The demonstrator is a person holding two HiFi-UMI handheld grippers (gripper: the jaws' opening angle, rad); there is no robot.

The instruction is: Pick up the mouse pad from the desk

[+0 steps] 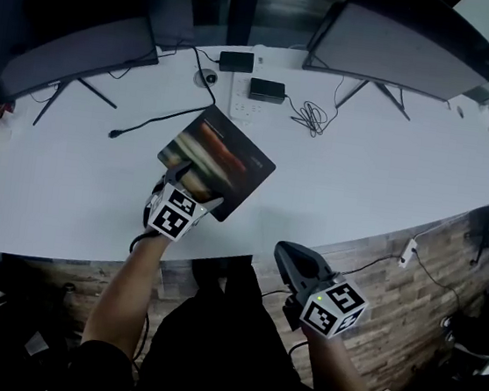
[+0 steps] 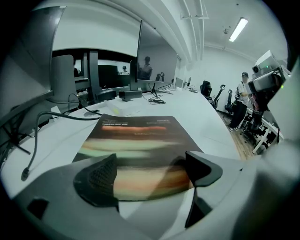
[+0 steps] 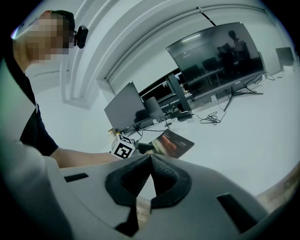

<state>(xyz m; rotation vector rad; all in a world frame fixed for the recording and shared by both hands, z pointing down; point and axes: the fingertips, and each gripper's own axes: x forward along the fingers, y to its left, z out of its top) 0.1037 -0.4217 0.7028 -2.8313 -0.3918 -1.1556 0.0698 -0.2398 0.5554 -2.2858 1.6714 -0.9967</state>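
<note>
The right claw point(image 1: 292, 258) hangs closest, off the near edge of the desk and well to the right of the left claw. Its jaws are pressed together with nothing between them. The left claw point(image 1: 185, 177) sits low over the white desk point(image 1: 369, 188) with its jaws spread wide. The near corner of the mouse pad point(image 1: 225, 155) lies between them, and the pads do not press on it.

The only writing is a line of small pale print along the pad's far edge, too small to read. Each claw's cube carries black-and-white square markers.

The pad is thin, dark and rectangular, streaked with blurred orange, red and pale green bands. It lies on the desk, turned cornerwise to the left claw and stretching away from it.

Beyond the left claw, to the left of the pad, a black cable point(image 1: 161, 118) trails across the desk. Farther beyond lie two black power bricks point(image 1: 266, 88), a coiled cable point(image 1: 312, 117) and two monitors point(image 1: 67, 52).
</note>
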